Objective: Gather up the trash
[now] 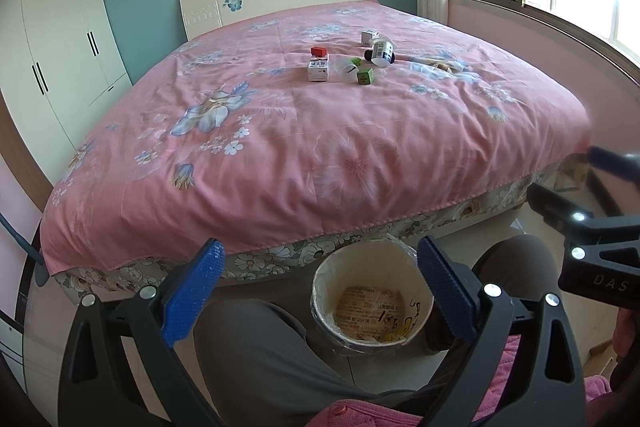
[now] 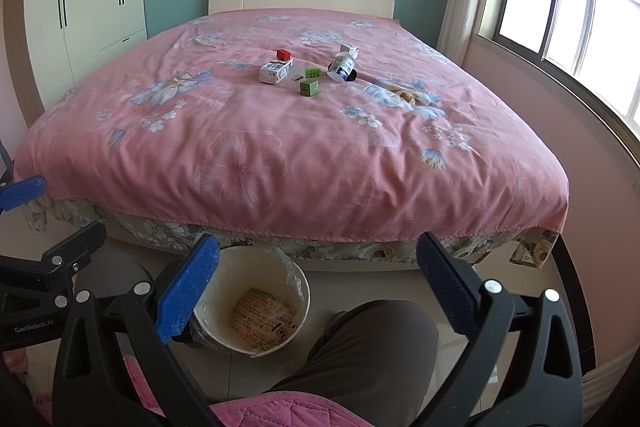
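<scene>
Trash sits in one cluster near the middle of the bed (image 1: 280,131), well ahead of both tongs and far out of reach.

Left wrist view: left tongs (image 1: 320,287) spread wide, nothing between the blue pads. Counted ahead: one red block (image 1: 319,50), two white cartons (image 1: 318,67) (image 1: 369,37), one green cube (image 1: 365,76), one tipped white cup (image 1: 382,53) with a dark object beside it, one clear plastic piece, hard to make out. Lined bin (image 1: 372,301) stands on the floor directly below and between the pads, between the person's knees; only a printed sheet shows at the bottom.

Right wrist view: right tongs (image 2: 318,287) likewise spread, holding nothing. Same cluster ahead; a second green piece (image 2: 312,71), studded, shows behind the cube. Bin lies below, toward the left pad.

Judgement: all items look small and light. Cartons probably crush under hard squeeze; take them across the short flat faces. Cup likely thin-walled and prone to roll; pinch at the rim. Clear plastic looks flimsy, probably slippery. Soft quilt will give under pressure, so approach from above.
</scene>
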